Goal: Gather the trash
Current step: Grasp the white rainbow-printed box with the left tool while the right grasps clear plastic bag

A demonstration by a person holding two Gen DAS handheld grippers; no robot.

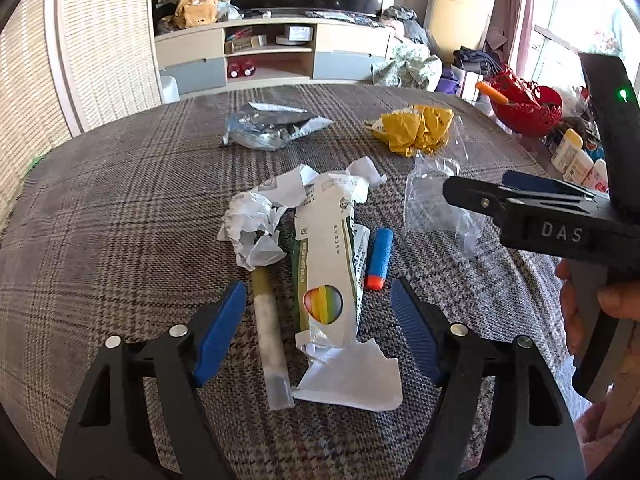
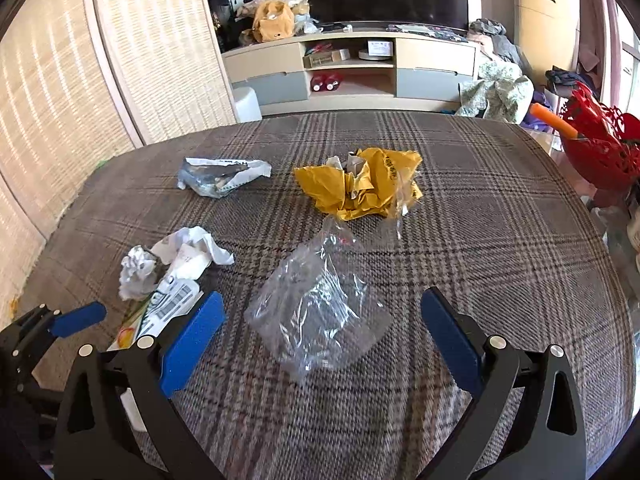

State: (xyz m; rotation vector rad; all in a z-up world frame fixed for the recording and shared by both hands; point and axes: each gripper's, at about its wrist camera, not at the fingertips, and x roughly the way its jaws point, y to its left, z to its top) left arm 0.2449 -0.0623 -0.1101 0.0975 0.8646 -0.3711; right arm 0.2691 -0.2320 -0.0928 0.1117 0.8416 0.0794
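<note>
Trash lies on a plaid-covered table (image 1: 120,208). My left gripper (image 1: 318,300) is open, its jaws either side of a torn white and green carton (image 1: 332,264) and a pale tube (image 1: 270,332). Crumpled white paper (image 1: 256,220) and a blue foam dart (image 1: 379,258) lie beside them. My right gripper (image 2: 322,312) is open around a clear plastic bag (image 2: 320,320), which also shows in the left wrist view (image 1: 436,204). Further back lie a yellow crumpled wrapper (image 2: 360,184) and a silver foil bag (image 2: 218,176).
A red basket (image 1: 528,108) with an orange stick stands at the table's right edge, with bottles (image 1: 576,156) beside it. A TV cabinet (image 2: 352,68) and a woven screen (image 2: 80,80) stand beyond the table. The right gripper's body (image 1: 540,216) shows in the left wrist view.
</note>
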